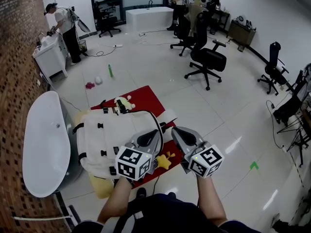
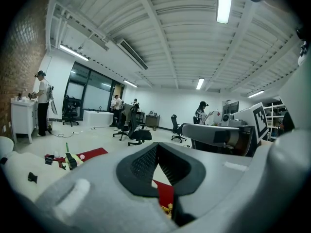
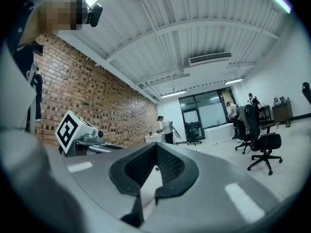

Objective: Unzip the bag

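Left gripper (image 1: 154, 134) and right gripper (image 1: 179, 132), jaws pressed together on nothing, hang near the bag (image 1: 109, 135), whose zip is unreadable.

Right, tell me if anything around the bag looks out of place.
Only loose clutter: a green bottle, a white ball and a dark red scrap sit scattered on the floor beyond the red mat. The white bag itself lies flat, with no visible spill or damage.

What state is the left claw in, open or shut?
Shut: on the left claw the jaws meet at the tips, nothing between them.
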Demonstrator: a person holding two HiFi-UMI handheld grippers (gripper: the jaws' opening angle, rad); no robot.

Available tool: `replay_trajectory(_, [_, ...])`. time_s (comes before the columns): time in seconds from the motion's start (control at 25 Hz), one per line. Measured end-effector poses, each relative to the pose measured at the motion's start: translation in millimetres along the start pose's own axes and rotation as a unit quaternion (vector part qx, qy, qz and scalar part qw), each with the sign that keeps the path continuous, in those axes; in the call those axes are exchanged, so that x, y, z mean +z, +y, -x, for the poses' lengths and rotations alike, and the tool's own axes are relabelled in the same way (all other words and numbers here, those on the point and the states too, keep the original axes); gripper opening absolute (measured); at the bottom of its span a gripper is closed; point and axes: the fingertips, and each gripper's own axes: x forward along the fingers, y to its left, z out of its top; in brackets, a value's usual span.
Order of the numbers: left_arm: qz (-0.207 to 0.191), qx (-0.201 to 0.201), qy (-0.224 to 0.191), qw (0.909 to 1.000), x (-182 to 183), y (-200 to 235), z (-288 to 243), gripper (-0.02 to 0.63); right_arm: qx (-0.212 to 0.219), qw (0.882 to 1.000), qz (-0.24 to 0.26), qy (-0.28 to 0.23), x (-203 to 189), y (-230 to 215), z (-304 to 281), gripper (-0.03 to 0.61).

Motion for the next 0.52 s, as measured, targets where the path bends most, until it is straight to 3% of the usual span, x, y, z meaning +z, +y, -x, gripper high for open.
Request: replay_trajectory(0.52, [-0.002, -0.02, 0.0, 0.9998, 1, -16, -6, 0.003, -0.011, 1.0, 0.0, -0.001, 2, -5, 11, 0.006])
